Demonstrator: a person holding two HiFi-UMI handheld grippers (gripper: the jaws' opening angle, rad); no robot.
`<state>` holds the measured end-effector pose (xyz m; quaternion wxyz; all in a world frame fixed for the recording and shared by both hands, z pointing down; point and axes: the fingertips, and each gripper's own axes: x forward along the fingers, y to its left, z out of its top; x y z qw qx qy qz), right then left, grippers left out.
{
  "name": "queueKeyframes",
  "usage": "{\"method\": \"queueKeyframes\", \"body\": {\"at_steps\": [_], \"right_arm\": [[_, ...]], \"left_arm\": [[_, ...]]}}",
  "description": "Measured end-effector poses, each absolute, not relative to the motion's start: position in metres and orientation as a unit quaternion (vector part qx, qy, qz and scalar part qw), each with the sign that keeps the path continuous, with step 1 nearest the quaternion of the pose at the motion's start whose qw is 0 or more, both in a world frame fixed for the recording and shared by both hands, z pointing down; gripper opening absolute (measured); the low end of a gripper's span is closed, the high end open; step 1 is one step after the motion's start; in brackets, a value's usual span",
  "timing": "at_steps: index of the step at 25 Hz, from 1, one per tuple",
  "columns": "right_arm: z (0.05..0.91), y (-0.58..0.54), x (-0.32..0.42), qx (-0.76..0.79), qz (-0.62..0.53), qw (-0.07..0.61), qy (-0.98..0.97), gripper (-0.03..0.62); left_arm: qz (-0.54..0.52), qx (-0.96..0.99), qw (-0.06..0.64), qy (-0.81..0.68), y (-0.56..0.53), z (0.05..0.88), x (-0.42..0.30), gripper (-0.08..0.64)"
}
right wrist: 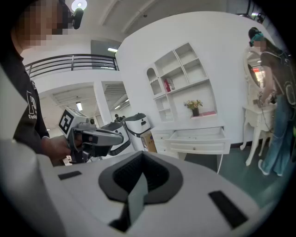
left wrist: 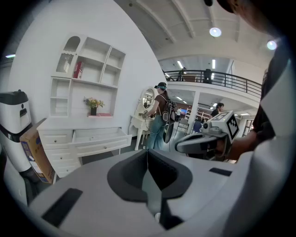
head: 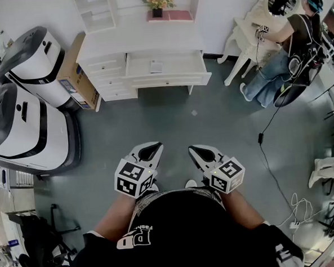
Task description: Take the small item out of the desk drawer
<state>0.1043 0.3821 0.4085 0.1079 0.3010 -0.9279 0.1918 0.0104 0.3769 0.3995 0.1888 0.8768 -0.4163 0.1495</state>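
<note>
While drawer (head: pixel 180 60) stands open, small item (head: pixel 156 66) lies inside.

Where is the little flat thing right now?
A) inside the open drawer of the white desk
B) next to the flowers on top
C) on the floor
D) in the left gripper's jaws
A: the head view shows the small item lying inside the open drawer of the white desk, while the left gripper is shut on nothing, well back from the desk.
</note>
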Motion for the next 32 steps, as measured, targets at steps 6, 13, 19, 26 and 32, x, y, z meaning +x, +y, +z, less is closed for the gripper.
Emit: {"method": "queueKeyframes", "body": {"at_steps": [6, 13, 19, 26, 32], "right_arm": [[0.408, 0.381, 0.100, 0.300, 0.191, 0.110, -0.928, 0.006], [0.406, 0.386, 0.099, 0.301, 0.190, 0.114, -0.928, 0.006], [0.392, 0.390, 0.088, 0.302, 0.182, 0.066, -0.933, 0.008], [0.400, 0.399, 0.068, 0.305, 0.172, 0.089, -0.932, 0.008], [0.406, 0.407, 0.037, 0.313, 0.182, 0.087, -0.928, 0.008]], "left_arm": [[0.149, 0.877, 0.187, -0.418, 0.376, 0.397, 0.006, 0.015], [0.147, 0.879, 0.191, -0.411, 0.382, 0.397, 0.008, 0.015], [0.138, 0.878, 0.191, -0.416, 0.384, 0.397, -0.003, 0.015], [0.125, 0.878, 0.197, -0.418, 0.390, 0.400, -0.024, 0.015], [0.132, 0.881, 0.196, -0.409, 0.397, 0.405, -0.052, 0.015]]}}
